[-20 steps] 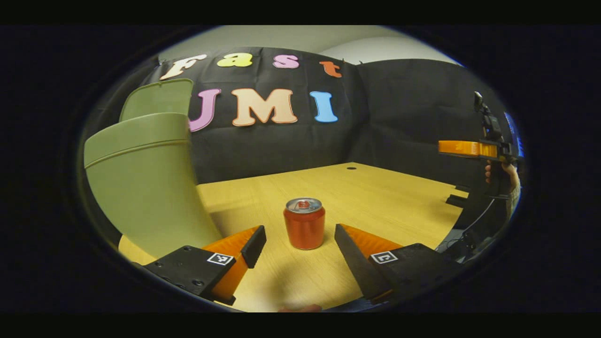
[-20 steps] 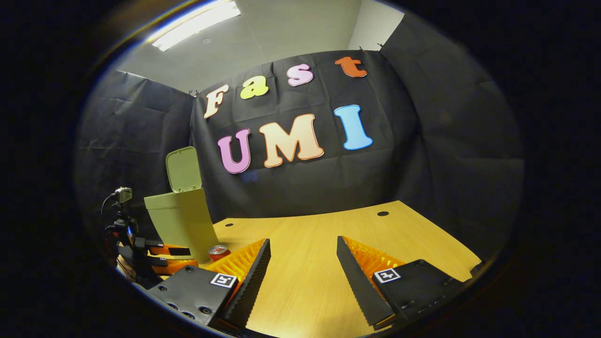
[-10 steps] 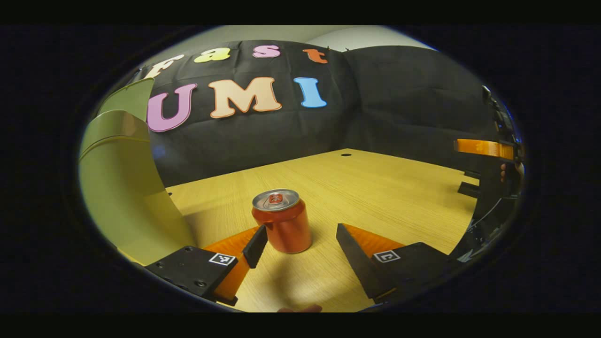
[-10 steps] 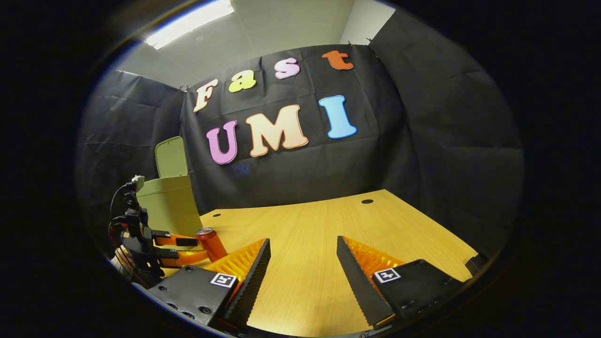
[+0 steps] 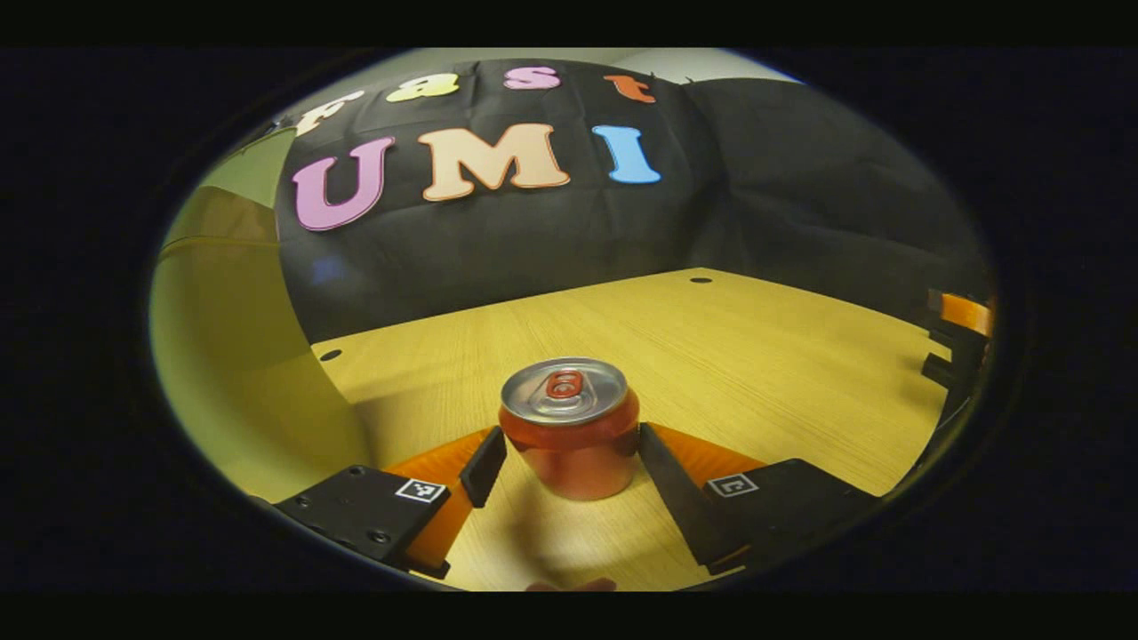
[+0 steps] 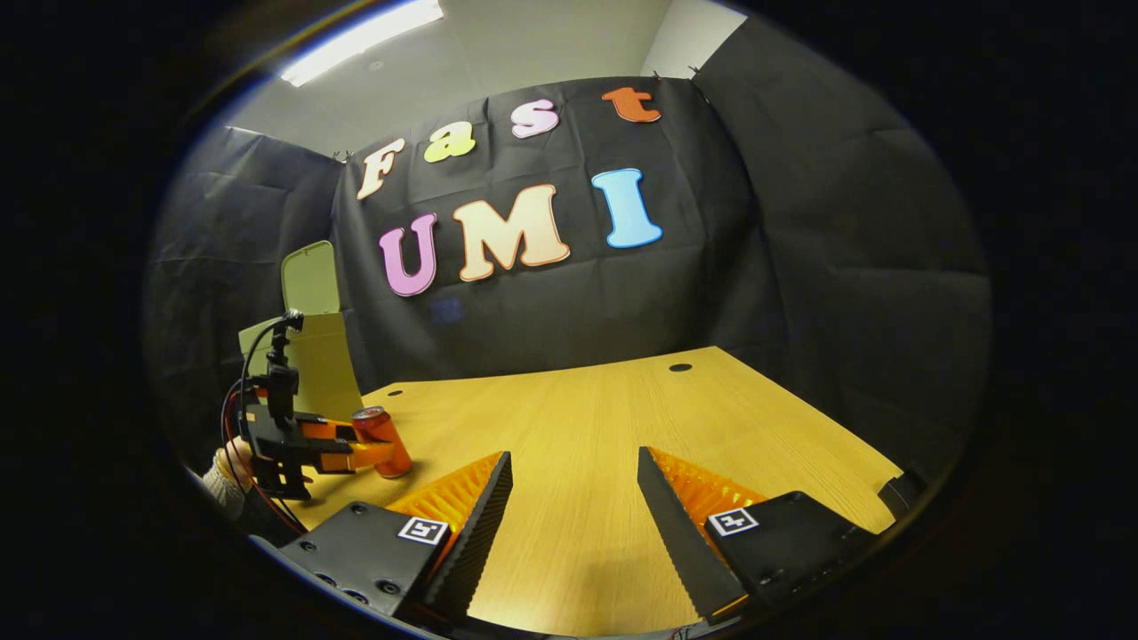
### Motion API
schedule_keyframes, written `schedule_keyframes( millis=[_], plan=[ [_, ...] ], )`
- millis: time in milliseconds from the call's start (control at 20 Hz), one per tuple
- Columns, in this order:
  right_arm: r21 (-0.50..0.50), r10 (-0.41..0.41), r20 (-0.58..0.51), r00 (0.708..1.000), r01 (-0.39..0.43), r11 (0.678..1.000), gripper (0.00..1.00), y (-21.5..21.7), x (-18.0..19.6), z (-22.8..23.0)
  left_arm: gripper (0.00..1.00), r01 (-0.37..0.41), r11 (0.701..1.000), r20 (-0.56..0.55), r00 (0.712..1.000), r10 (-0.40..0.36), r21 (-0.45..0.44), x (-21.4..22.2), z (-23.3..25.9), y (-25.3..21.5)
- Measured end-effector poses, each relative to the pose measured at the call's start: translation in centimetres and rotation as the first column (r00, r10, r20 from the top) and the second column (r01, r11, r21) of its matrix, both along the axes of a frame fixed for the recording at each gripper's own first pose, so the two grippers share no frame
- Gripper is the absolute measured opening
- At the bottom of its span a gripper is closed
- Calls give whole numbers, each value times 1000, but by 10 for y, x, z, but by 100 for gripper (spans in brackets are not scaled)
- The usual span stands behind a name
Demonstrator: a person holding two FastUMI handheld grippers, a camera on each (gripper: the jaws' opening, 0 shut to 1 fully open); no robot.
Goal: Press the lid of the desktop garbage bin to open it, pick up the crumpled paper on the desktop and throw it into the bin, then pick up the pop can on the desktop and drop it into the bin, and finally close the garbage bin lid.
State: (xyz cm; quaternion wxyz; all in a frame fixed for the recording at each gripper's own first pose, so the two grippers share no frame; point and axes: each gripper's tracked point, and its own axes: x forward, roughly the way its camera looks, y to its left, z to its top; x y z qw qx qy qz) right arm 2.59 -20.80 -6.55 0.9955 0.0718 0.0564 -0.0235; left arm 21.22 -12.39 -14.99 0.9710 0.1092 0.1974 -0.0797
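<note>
Beside the bin (image 5: pixel 231 356), lid up, no paper seen on the tabletop (image 5: pixel 711 356); pop can (image 5: pixel 569 427) stands between the open left tool (image 5: pixel 562 458), ungripped; right tool (image 6: pixel 573 498) open, idle

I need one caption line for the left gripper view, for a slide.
Open left claw straddles the upright red metal pop can on the wooden desk, beside the green plastic bin.

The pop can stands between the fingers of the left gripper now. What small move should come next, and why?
Probably close the left gripper on the pop can. The can stands upright on the table between the two fingers, which flank its sides but look open, with a small gap on the left side. The bin already has its lid raised, so once gripped the can could be lifted towards it.
</note>
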Motion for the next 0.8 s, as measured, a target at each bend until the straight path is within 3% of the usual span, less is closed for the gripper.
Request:
schedule_keyframes(
  millis=[400,600,800],
  plan=[
    [26,-4,-70,998,6,1000,91,-14,25,-38,80,-3,997,-21,1000,2,-72,26,-8,-4],
    [35,-5,-74,997,8,999,91,-13,27,-29,77,17,994,-20,1000,-20,-110,25,3,-13],
    [5,-14,-64,998,14,1000,90,-7,29,-9,77,64,988,46,997,-58,-137,19,44,-21]
  ],
)
